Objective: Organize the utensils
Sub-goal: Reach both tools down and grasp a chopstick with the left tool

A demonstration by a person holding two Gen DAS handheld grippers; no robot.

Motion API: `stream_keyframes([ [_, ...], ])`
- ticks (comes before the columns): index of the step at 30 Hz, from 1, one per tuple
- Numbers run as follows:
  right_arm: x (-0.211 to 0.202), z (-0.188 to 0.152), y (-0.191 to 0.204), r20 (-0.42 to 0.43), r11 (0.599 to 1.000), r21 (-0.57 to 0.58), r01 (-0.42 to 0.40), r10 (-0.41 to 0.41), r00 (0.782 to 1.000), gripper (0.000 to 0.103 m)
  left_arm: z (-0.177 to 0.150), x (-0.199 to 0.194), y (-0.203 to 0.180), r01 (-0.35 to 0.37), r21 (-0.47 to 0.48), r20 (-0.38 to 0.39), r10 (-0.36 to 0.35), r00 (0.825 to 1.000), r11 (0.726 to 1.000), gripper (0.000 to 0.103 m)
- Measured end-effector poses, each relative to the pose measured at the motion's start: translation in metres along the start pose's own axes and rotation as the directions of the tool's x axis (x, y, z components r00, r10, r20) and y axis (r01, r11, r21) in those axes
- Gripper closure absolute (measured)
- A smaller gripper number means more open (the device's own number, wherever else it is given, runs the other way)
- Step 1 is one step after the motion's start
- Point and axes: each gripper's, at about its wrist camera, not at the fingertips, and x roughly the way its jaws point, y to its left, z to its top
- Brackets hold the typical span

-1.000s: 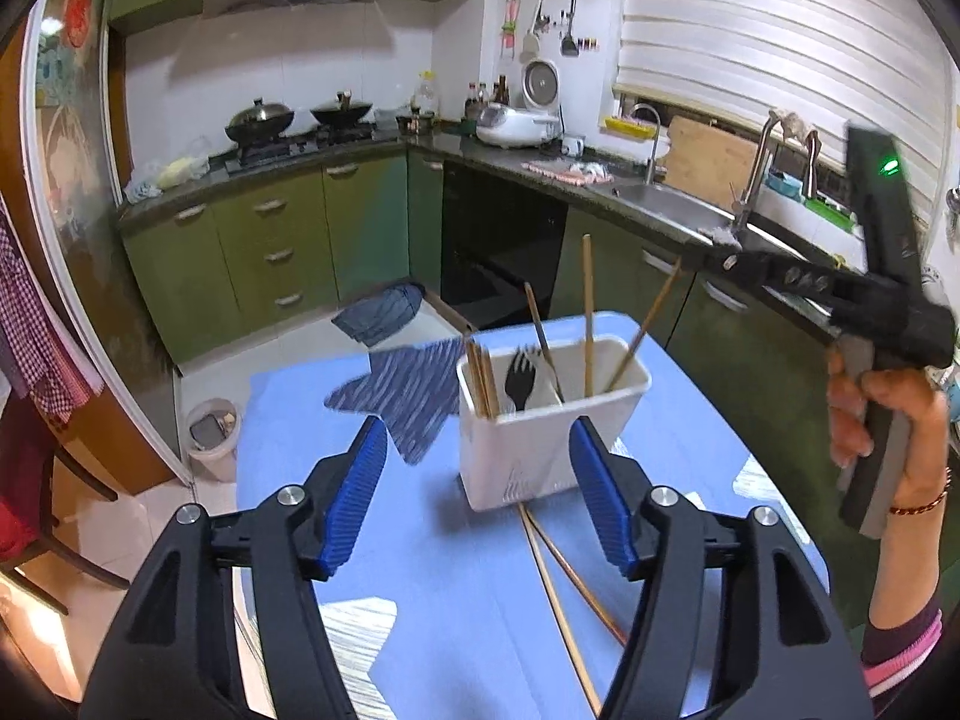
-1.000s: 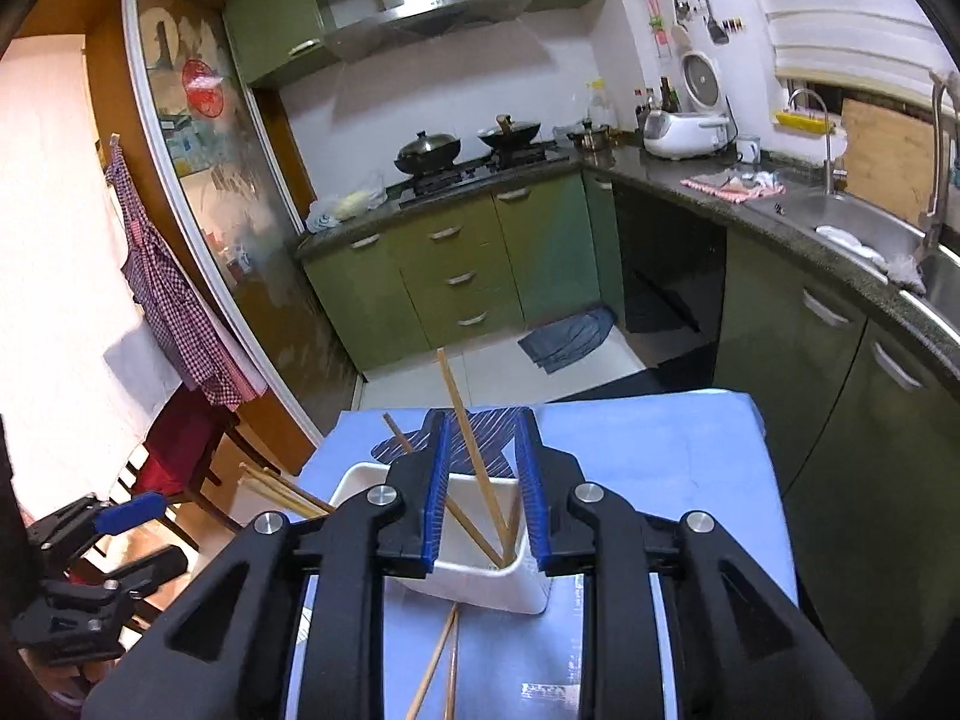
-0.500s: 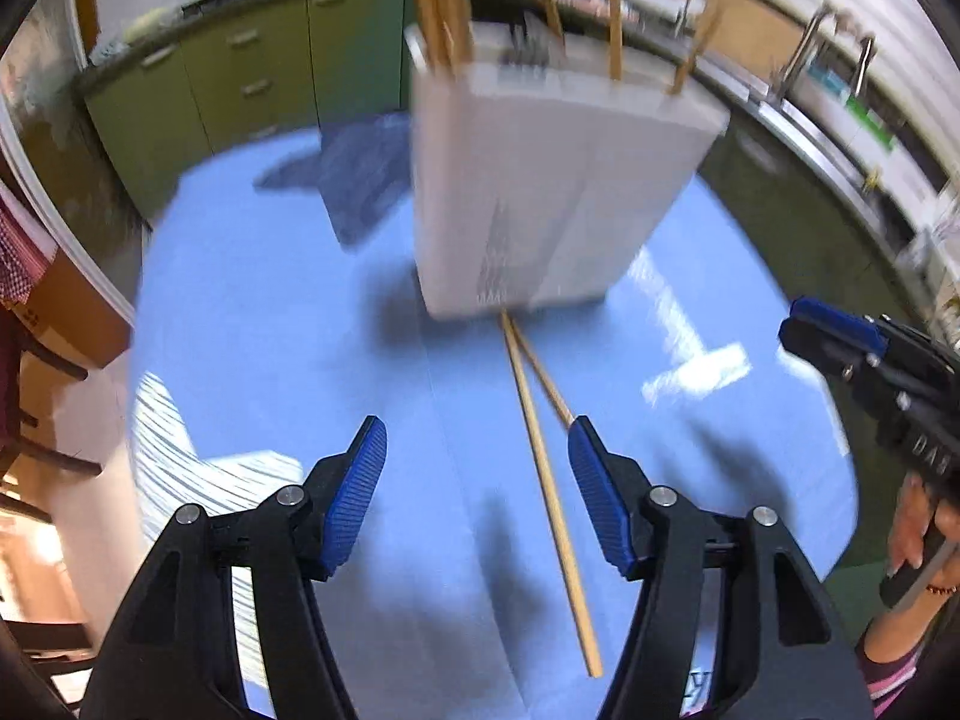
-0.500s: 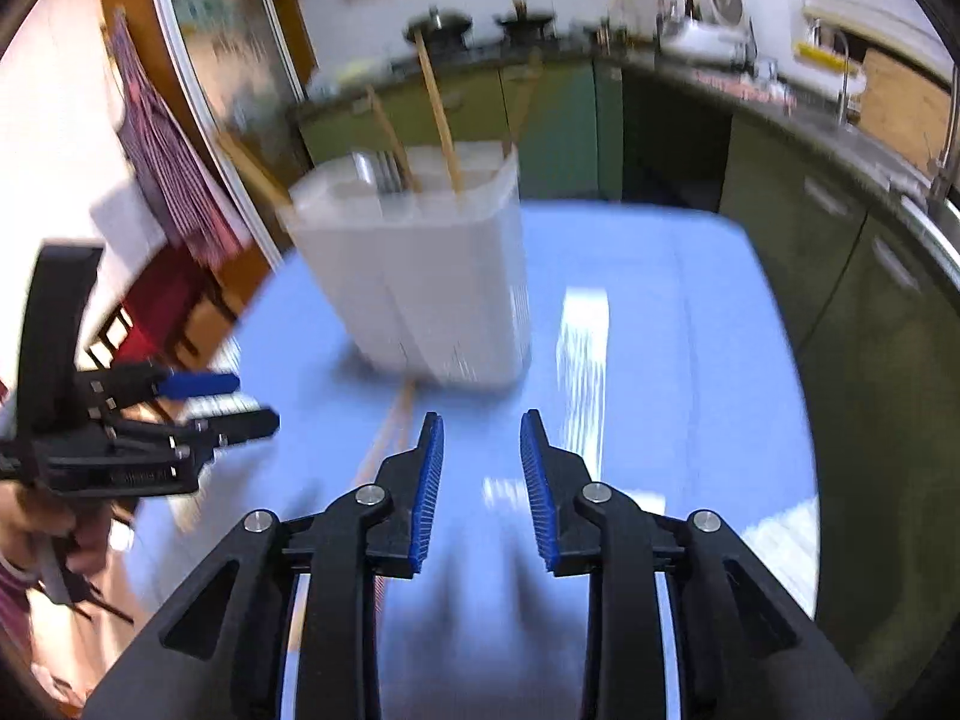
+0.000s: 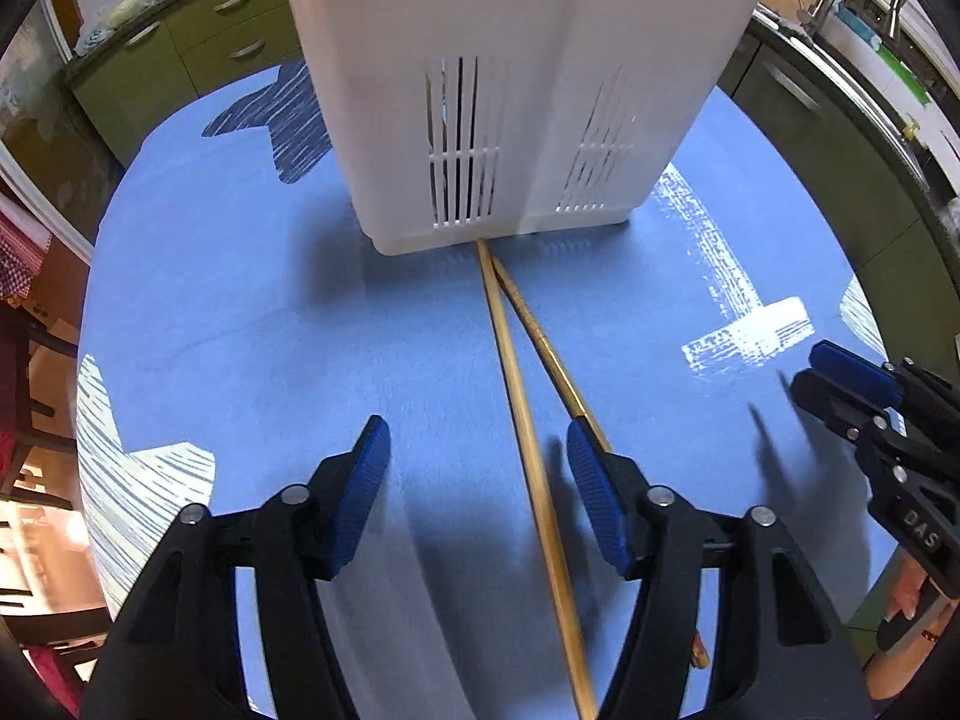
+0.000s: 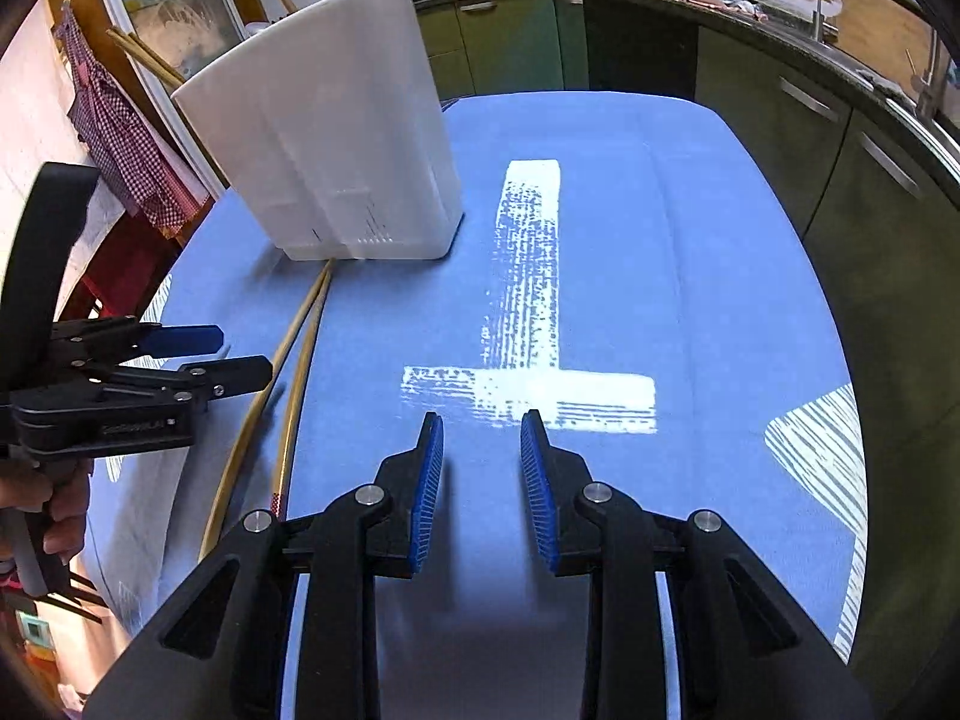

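A white slotted utensil holder (image 5: 510,90) stands on the blue tablecloth (image 5: 240,312). Two wooden chopsticks (image 5: 522,408) lie crossed on the cloth, running from the holder's base toward me. My left gripper (image 5: 480,480) hovers low over them with its jaws closing. The longer chopstick passes between the pads, close to the right one and untouched. The right wrist view shows the holder (image 6: 336,138) at upper left with chopsticks (image 6: 144,57) standing in it, and the lying pair (image 6: 300,330) left of my right gripper (image 6: 482,450). Its jaws are opening over bare cloth with nothing between them.
A white T-shaped print (image 6: 528,384) marks the cloth ahead of the right gripper. Green cabinets (image 6: 840,138) and a counter with a sink border the table's right and far sides. A chair with red checked cloth (image 6: 126,144) stands past the left edge.
Both grippers have dropped toward the table and tipped downward, so the holder now looms close. The left jaws have narrowed a little; the right jaws have widened.
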Motion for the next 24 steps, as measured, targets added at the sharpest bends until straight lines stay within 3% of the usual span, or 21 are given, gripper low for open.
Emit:
stream_keyframes([
  [7, -0.003, 0.002, -0.002, 0.008, 1.000, 0.006, -0.006, 0.006, 1.000, 0.068, 0.004, 0.006, -0.007, -0.019, 0.014, -0.021, 0.019, 1.000, 1.000, 0.051],
  [11, -0.004, 0.003, -0.004, 0.005, 1.000, 0.009, -0.001, 0.001, 1.000, 0.068, 0.007, 0.010, -0.009, -0.025, 0.028, -0.039, 0.026, 0.999, 0.999, 0.068],
  [14, -0.004, 0.003, -0.006, 0.003, 1.000, 0.011, 0.001, -0.001, 1.000, 0.068, 0.008, 0.010, -0.009, -0.022, 0.035, -0.047, 0.024, 0.999, 0.999, 0.074],
  [18, -0.005, 0.004, -0.006, 0.001, 1.000, 0.010, 0.006, -0.006, 1.000, 0.068, 0.008, 0.010, -0.007, -0.013, 0.046, -0.052, 0.016, 0.999, 0.999, 0.095],
  [24, -0.001, 0.006, 0.002, -0.023, 1.000, -0.010, -0.007, 0.007, 1.000, 0.059, 0.002, 0.000, 0.013, 0.008, 0.022, -0.028, -0.007, 1.000, 1.000, 0.095],
])
